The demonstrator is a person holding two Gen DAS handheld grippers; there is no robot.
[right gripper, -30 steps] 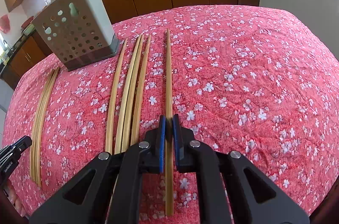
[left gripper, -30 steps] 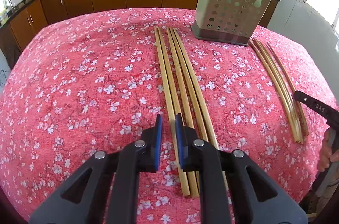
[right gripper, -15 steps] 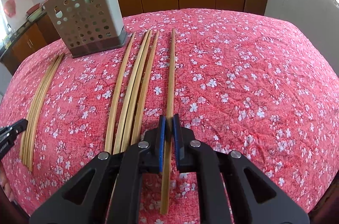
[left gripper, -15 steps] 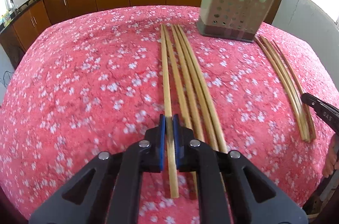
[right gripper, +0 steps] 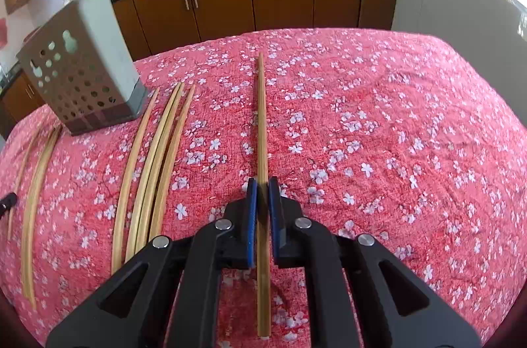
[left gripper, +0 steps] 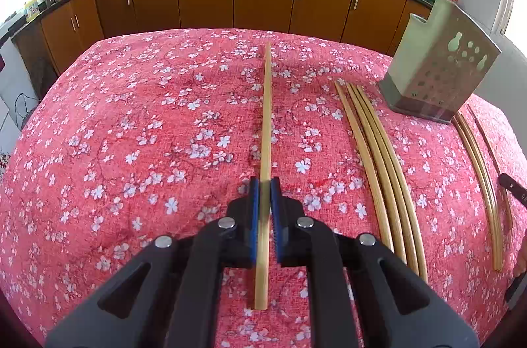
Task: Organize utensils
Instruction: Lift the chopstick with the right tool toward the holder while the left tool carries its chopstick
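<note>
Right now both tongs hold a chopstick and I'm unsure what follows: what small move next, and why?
Probably carry the left tongs with their chopstick toward the perforated holder: each stick is already clamped, and the holder stands upright nearby.

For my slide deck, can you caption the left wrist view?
Left gripper shut on one chopstick, raised beside four lying chopsticks and the perforated holder.

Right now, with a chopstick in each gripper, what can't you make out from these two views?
- Inside of the perforated holder: both views show only its outer walls.
- Left gripper: the chopstick is blurred between the pads.
- Right gripper: in the left wrist view only a dark tip shows, cut by the right edge.
- Far-right chopsticks: too bunched to count.
</note>
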